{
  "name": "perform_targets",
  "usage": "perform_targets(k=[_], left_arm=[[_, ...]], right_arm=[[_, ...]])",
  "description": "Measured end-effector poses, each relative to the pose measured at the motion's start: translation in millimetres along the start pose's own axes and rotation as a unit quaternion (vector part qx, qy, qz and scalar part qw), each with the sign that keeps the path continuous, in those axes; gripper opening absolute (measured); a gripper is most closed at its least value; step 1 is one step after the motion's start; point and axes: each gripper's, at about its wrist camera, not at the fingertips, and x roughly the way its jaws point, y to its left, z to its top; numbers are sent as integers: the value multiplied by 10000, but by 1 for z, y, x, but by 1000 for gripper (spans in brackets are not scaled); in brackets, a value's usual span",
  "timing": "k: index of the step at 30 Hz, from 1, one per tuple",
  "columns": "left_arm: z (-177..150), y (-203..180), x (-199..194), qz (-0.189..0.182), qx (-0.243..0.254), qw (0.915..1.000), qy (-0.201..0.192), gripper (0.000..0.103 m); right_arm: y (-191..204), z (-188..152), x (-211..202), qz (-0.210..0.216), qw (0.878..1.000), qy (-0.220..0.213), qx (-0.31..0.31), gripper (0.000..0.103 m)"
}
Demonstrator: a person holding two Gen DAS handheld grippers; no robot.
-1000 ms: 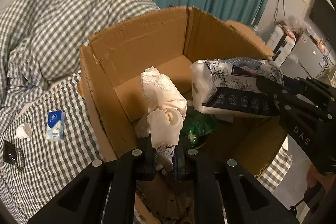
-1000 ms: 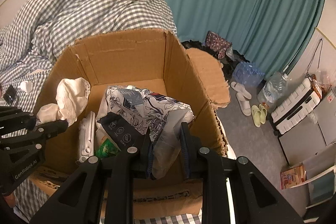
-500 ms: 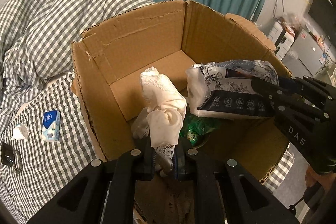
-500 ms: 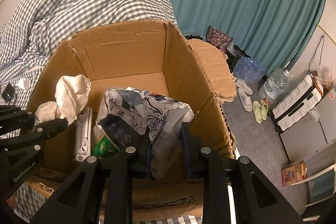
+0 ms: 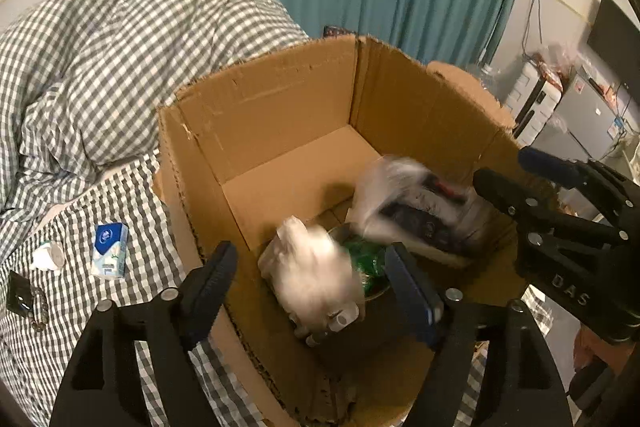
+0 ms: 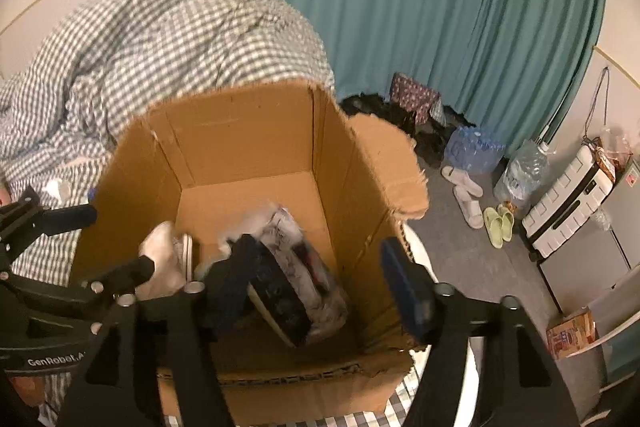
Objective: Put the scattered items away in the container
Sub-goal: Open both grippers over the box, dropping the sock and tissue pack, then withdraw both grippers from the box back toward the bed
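**Both Drops Away, Risks Linger**

Over the cardboard box (image 5: 280, 131) on the bed (image 5: 72, 187), both loads blurred mid-fall. Biggest worry first: floppy torn flap (image 6: 392, 171), easily snagged on withdrawal, box tipped toward the floor. Next, patterned wipes pack (image 6: 292, 275) dropping free between the opening right tongs (image 6: 320, 279), landing tilted on clutter, could slide. White cloth bundle (image 5: 316, 275) loose between the opening left tongs (image 5: 312, 275), might drape over the near wall. Smallest: blue tissue packet (image 5: 109, 250) and white cap (image 5: 48, 255) out on the checked sheet, easy to forget.
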Motion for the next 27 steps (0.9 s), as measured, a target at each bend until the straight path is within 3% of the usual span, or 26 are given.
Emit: perform_targets(k=[3, 17, 24, 27], left_arm=[[0, 0, -8, 65, 26, 9999, -128, 92], [2, 9, -76, 255, -167, 9952, -928, 93], [-3, 26, -138, 461, -379, 9827, -1751, 93], [-9, 36, -166, 584, -500, 9741, -2126, 101]], right_arm=[[-2, 4, -11, -1, 9998, -210, 68, 70], [-1, 19, -87, -66, 9892, -1434, 293, 84], [9, 22, -141, -71, 9722, -2308, 382, 94], [21, 23, -161, -26, 9651, -2595, 337, 97]])
